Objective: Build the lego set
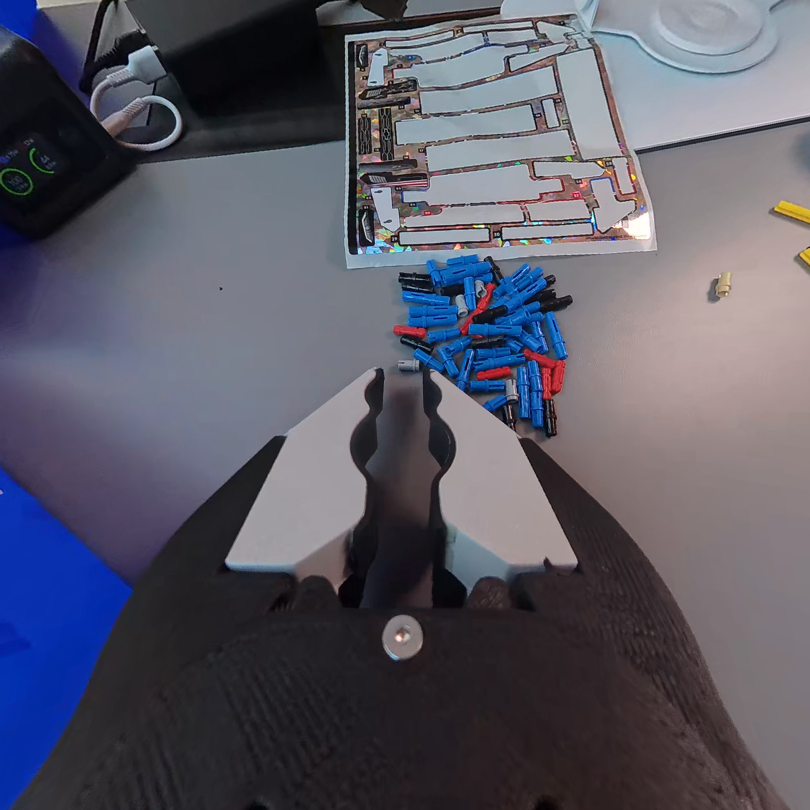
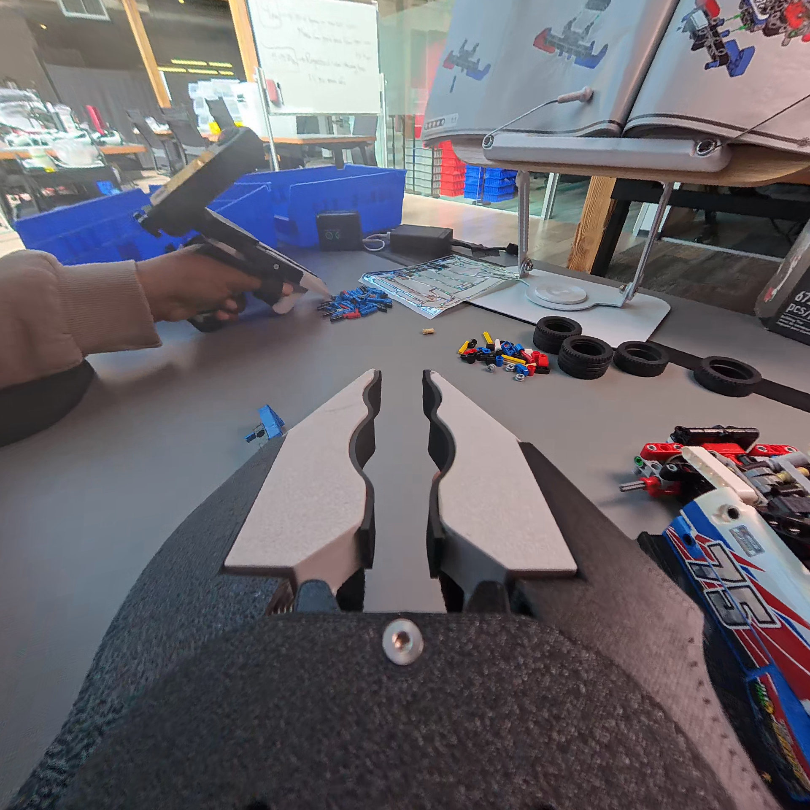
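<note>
The left claw (image 1: 403,372) is spread by a narrow gap and empty. Its tips sit at the near edge of the pin pile (image 1: 486,333), a heap of blue, black and red connector pins on the grey desk (image 1: 219,350). A grey pin (image 1: 408,364) lies just beyond the tips. The sticker sheet (image 1: 491,140) lies directly behind the pile. The right claw (image 2: 402,378) is spread and empty, well apart from the pile. The partly built car (image 2: 745,526) rests on the desk, right of the right claw.
</note>
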A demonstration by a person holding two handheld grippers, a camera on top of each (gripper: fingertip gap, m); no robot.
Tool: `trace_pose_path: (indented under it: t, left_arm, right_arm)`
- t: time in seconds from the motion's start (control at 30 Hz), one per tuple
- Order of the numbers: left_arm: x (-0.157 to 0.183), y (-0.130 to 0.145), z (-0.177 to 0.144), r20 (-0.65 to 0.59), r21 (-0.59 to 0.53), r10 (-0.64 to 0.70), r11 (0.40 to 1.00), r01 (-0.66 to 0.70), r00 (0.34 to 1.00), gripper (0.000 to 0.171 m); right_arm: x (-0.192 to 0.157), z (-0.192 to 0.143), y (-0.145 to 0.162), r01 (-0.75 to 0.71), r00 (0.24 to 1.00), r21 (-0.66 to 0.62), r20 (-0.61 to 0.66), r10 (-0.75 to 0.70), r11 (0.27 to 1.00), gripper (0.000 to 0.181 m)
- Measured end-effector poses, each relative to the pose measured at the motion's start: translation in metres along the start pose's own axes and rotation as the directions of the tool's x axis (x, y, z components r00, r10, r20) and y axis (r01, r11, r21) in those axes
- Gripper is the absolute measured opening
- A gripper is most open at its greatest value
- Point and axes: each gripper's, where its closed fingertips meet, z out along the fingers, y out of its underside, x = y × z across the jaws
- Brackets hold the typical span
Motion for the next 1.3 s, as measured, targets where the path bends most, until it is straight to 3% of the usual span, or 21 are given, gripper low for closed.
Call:
trace_pose_path:
  t: [0.3,0.6,0.77,0.83,0.9,0.97,1.03,1.13,1.3]
  left_arm:
    - [0.000,-0.001,0.007,-0.021,-0.041,0.081,0.996,-0.082,0.996,0.022]
    - [-0.001,-0.001,0.010,-0.027,-0.088,0.092,0.992,-0.094,0.995,0.008]
    - [0.001,-0.008,0.002,-0.029,-0.031,0.088,0.996,-0.089,0.996,0.008]
    - [0.021,-0.020,-0.012,-0.086,0.037,0.136,0.990,-0.133,0.987,0.008]
    - [0.066,-0.027,-0.031,-0.227,0.096,0.210,0.976,-0.193,0.951,0.008]
    - [0.125,-0.018,-0.052,-0.422,0.122,0.270,0.963,-0.241,0.866,0.008]
    - [0.174,0.002,-0.067,-0.539,0.132,0.353,0.932,-0.337,0.765,0.008]
    - [0.221,0.028,-0.078,-0.614,0.165,0.454,0.874,-0.458,0.645,0.008]
    - [0.244,0.050,-0.077,-0.631,0.174,0.520,0.818,-0.549,0.575,0.008]
  right_arm:
    - [-0.001,0.001,0.003,0.034,0.999,-0.016,-0.001,-0.034,0.999,0.016]
    - [0.001,0.001,0.006,0.030,1.000,-0.030,-0.006,-0.030,0.999,0.016]
    - [0.002,0.001,0.005,0.035,0.999,-0.027,-0.011,-0.035,0.999,0.016]
    - [0.002,0.000,0.004,0.035,0.999,-0.024,-0.012,-0.035,0.999,0.016]
    - [0.002,0.001,0.005,0.035,0.999,-0.026,-0.012,-0.036,0.999,0.016]
    - [0.002,0.001,0.006,0.034,0.999,-0.029,-0.011,-0.035,0.999,0.016]
    - [0.003,0.001,0.006,0.037,0.999,-0.031,-0.014,-0.037,0.999,0.016]
    - [0.004,0.001,0.006,0.043,0.999,-0.029,-0.021,-0.043,0.999,0.016]
    - [0.005,-0.001,0.003,0.048,0.998,-0.021,-0.027,-0.048,0.999,0.015]
